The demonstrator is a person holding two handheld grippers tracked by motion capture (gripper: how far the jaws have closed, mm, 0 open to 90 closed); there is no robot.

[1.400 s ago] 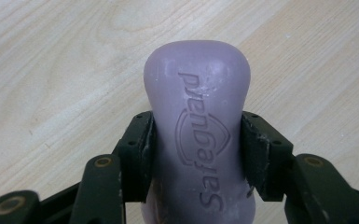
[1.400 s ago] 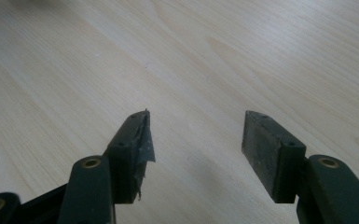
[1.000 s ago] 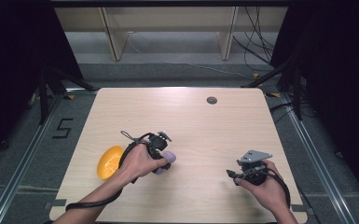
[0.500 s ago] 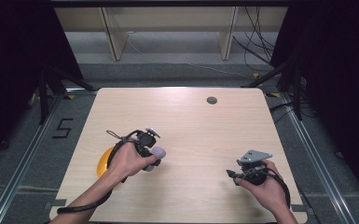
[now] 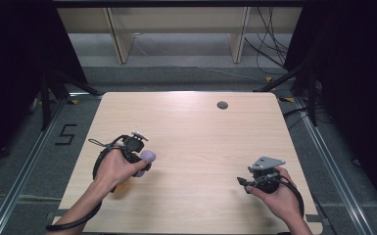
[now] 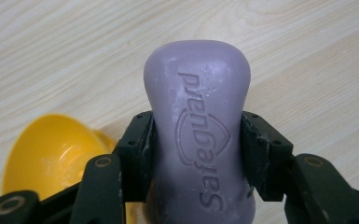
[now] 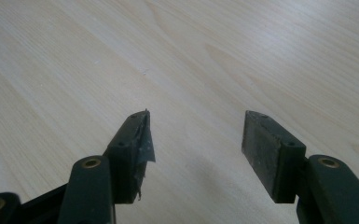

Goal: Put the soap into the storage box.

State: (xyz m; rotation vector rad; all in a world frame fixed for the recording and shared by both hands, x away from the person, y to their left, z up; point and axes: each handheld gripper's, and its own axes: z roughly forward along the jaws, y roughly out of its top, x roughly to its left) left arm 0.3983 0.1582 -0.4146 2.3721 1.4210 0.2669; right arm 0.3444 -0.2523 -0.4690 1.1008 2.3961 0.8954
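Worktop (image 5: 196, 127): pale wood-grain top, rectangular, with a small dark round grommet (image 5: 222, 105) near the far edge, right of centre.

Left gripper (image 6: 198, 135): held in the person's left hand (image 5: 111, 169) over the left half of the worktop, nearer the left edge than the centre. Jaws clamped on the waist of a lilac soap bar (image 6: 196, 140), embossed "Safeguard"; bar projects forward past the jaw tips.

Yellow bowl (image 6: 51, 156): glossy, on the worktop just beneath and beside the left gripper, near the front-left corner; partly hidden by the jaw.

Right gripper (image 7: 193, 140): held in the person's right hand (image 5: 279, 196) near the front-right corner. Jaws spread wide, nothing between them, bare wood below.
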